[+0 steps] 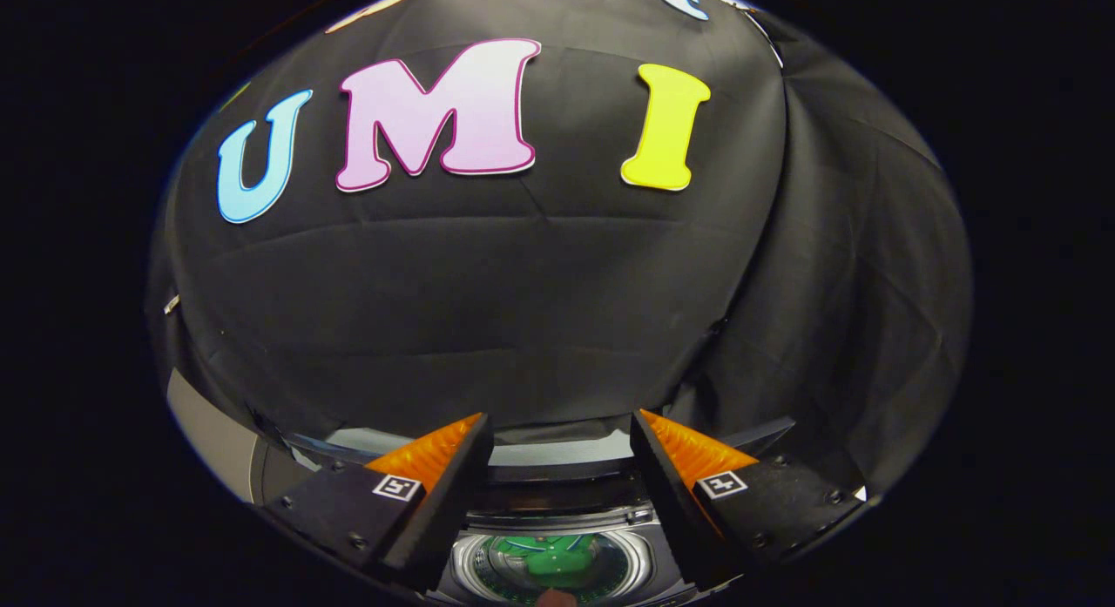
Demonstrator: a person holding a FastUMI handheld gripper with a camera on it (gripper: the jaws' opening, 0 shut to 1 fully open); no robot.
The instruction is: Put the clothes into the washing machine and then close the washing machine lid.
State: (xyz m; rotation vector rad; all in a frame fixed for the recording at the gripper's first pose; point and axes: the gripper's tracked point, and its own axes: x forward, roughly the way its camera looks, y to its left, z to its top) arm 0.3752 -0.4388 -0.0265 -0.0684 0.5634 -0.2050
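Green clothes (557, 562) lie inside the steel drum (470, 565) of the washing machine (557, 455), whose lid (749, 435) stands open at its back edge. Above the opening the gripper (557, 433) hangs with fingers spread wide, holding nothing, before the black cloth wall (523, 311).

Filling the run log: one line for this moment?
gripper: open, holding nothing | green garment: inside washing machine drum | lid: up

Cloth-walled booth (523, 311) with washing machine (557, 555)
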